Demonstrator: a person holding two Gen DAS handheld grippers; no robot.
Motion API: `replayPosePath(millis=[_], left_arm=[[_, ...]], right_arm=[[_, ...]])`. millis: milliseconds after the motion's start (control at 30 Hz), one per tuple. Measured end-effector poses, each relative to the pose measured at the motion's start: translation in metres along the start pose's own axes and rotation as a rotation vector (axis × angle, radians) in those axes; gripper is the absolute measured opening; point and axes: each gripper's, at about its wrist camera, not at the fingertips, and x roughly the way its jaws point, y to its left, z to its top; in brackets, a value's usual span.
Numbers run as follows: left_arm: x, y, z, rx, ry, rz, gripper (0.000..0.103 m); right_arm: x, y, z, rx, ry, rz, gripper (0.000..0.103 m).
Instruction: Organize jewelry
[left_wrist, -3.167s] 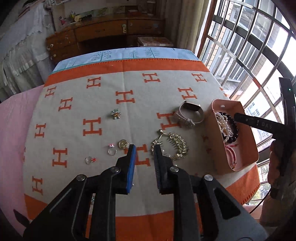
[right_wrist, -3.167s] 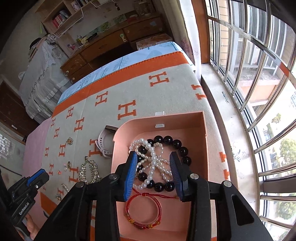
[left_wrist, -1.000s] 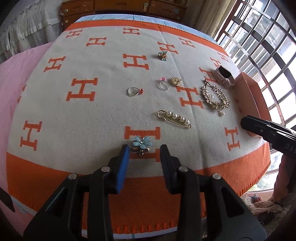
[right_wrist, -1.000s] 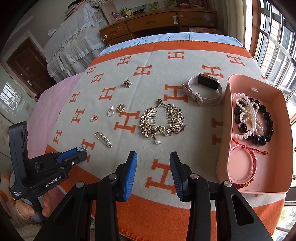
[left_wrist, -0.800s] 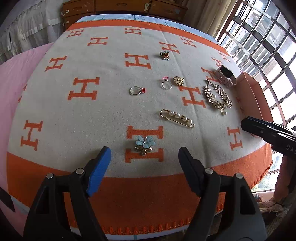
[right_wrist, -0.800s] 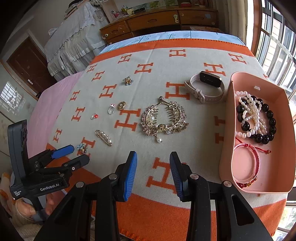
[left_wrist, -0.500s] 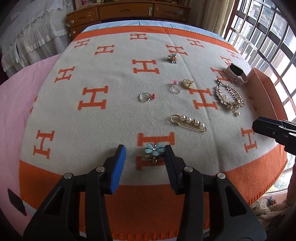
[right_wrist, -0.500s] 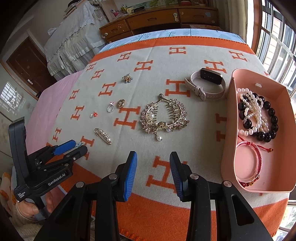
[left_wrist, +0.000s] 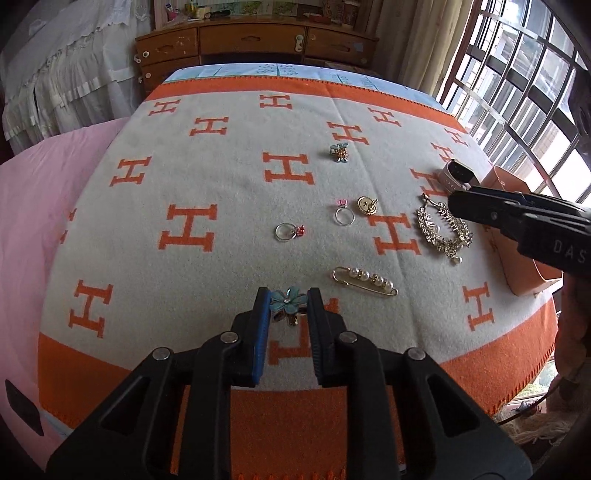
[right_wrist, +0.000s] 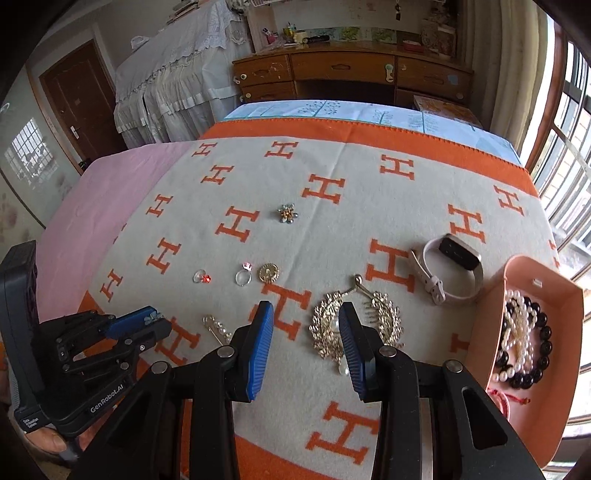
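My left gripper (left_wrist: 286, 301) is shut on a blue flower brooch (left_wrist: 289, 302) and holds it just above the blanket near the front edge; it also shows in the right wrist view (right_wrist: 157, 318). My right gripper (right_wrist: 306, 315) is open and empty, above a gold hair comb (right_wrist: 354, 321). The pink box (right_wrist: 484, 332) at the right holds a pearl strand (right_wrist: 517, 332), a black bead bracelet (right_wrist: 543, 339) and a red cord bracelet (right_wrist: 504, 400). A pearl pin (left_wrist: 364, 280), two rings (left_wrist: 289, 232) (left_wrist: 344, 214), a gold charm (left_wrist: 367, 205), a small brooch (left_wrist: 340, 151) and a watch (right_wrist: 454, 269) lie on the blanket.
The orange and cream blanket (left_wrist: 207, 177) covers a bed with a pink sheet (left_wrist: 33, 184) on the left. A wooden dresser (right_wrist: 351, 74) stands behind. Barred windows (left_wrist: 517, 74) are on the right.
My left gripper opened wide, came down around the blue flower brooch, then closed on it. My right gripper drew back from the pink box and hovers open over the gold comb.
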Motion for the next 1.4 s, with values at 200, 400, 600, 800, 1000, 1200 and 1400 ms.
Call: replayPosePath(millis=[200,400,600,800,1000,1200,1400], left_arm=[[0.0,0.012,0.005,-0.038,-0.005,-0.038,0.017],[0.007,0.031,0.004,-0.086,0.005,-0.055,0.017],[0.01,0.042,0.003,-0.111,0.005,-0.07,0.017],[0.009,0.049,0.001,-0.129,-0.001,-0.074,0.017],[0.007,0.051,0.0,-0.14,-0.004,-0.076,0.017],[-0.002,0.046,0.001,-0.13,-0.017,-0.065,0.017],[-0.018,0.031,0.005,-0.103,-0.035,-0.058,0.017]], right_arm=[[0.055,0.019,0.045,-0.091,0.022,0.005,0.037],[0.096,0.03,0.07,-0.108,0.038,0.003,0.037],[0.129,0.033,0.088,-0.116,0.07,-0.03,0.032],[0.141,0.039,0.095,-0.142,0.045,-0.085,0.025],[0.141,0.047,0.094,-0.154,0.04,-0.116,0.02],[0.109,0.039,0.083,-0.092,-0.002,-0.073,0.02],[0.04,0.031,0.057,-0.057,-0.102,-0.022,0.02]])
